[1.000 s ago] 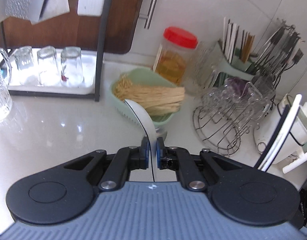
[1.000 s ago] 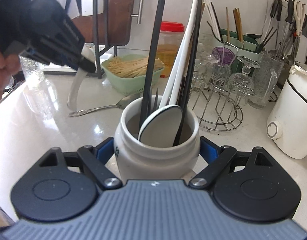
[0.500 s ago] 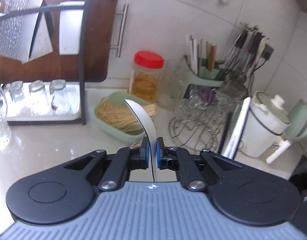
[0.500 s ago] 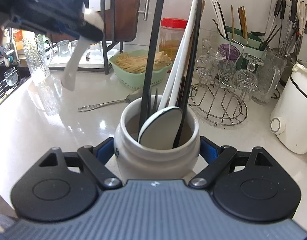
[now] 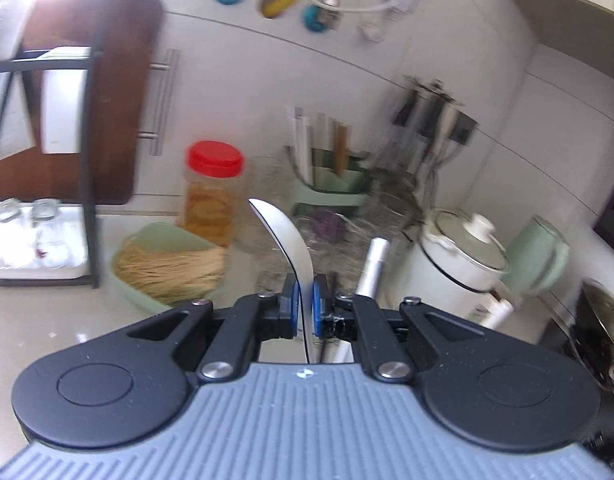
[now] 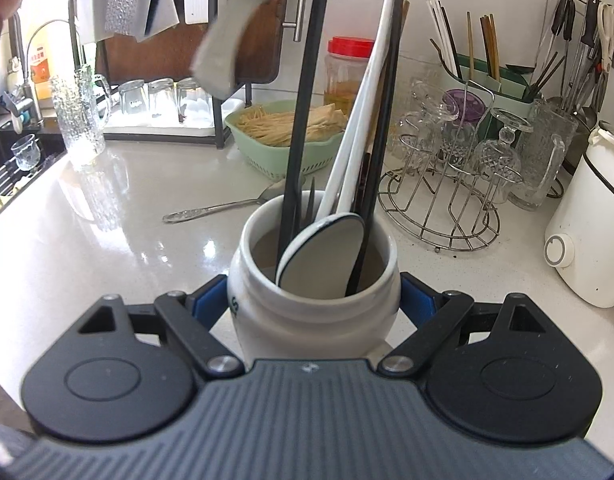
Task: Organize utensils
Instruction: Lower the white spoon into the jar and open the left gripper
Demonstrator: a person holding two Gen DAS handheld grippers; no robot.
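My left gripper (image 5: 305, 300) is shut on a white spoon (image 5: 287, 236), held edge-on high above the counter. In the right wrist view that spoon (image 6: 223, 52) hangs blurred at upper left, up and left of the jar. My right gripper (image 6: 313, 300) is shut on a white ceramic utensil jar (image 6: 313, 312) standing on the counter. The jar holds black and white chopsticks (image 6: 381, 100), a fork and a white spoon (image 6: 323, 256). A metal spoon (image 6: 223, 208) lies on the counter behind the jar.
A green basket of noodles (image 6: 283, 136) and a red-lidded jar (image 6: 347, 72) stand behind. A wire glass rack (image 6: 447, 184) and white cooker (image 6: 591, 224) are to the right. Upturned glasses (image 6: 163, 100) sit on a tray at left. A green cutlery caddy (image 6: 491, 76) stands by the wall.
My left gripper has risen and swung right with the white spoon, now up and left of the jar. My right gripper and the jar have stayed put.
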